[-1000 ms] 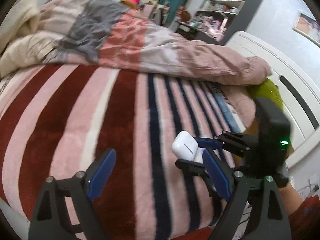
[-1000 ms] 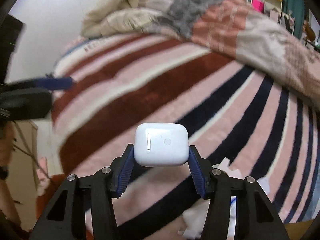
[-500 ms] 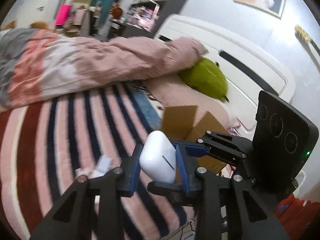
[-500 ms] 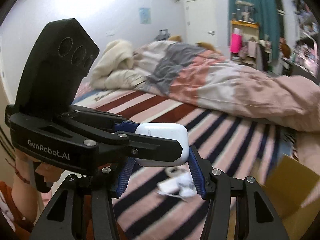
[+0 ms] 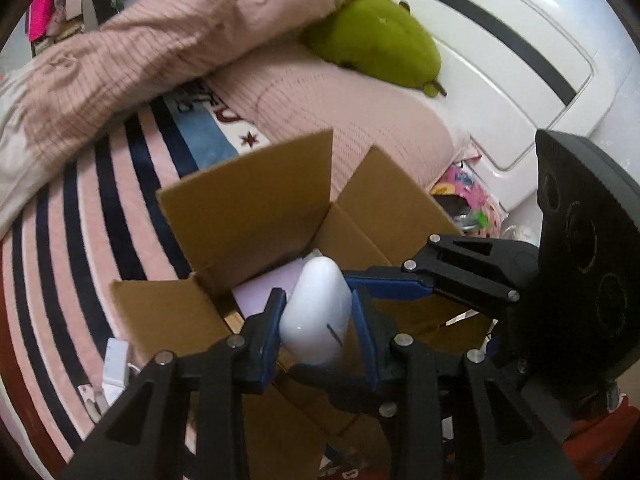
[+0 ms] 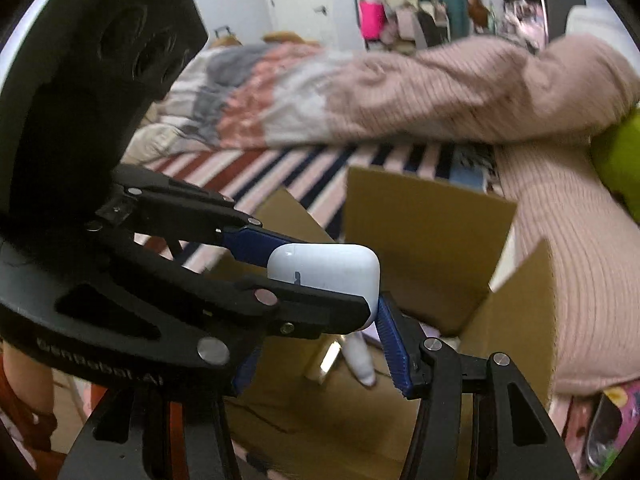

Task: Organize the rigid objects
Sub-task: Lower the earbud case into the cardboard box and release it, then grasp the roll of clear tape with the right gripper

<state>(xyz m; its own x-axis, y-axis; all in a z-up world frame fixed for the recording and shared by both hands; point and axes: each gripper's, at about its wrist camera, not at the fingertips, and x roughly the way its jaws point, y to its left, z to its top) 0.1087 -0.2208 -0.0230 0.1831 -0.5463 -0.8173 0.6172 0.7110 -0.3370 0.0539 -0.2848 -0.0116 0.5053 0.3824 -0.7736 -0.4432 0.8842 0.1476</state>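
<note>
Over the striped bed (image 5: 80, 240) and cardboard box (image 5: 248, 208), we see both hand-held grippers, left (image 5: 318, 320) and right (image 6: 320, 316), clamping one white case (image 5: 316, 312); the box's contents are blurred.

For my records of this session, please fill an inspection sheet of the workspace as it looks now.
Surface: striped blanket on a bed.
Job's things: white earbud case held above the open cardboard box; a lilac item inside the box, unclear.
Clutter: small white items on the blanket beside the box.
Grippers: left gripper and right gripper both shut on the case.
Cables: nothing seen.
Surroundings: pink duvet, green plush toy, white headboard.
</note>
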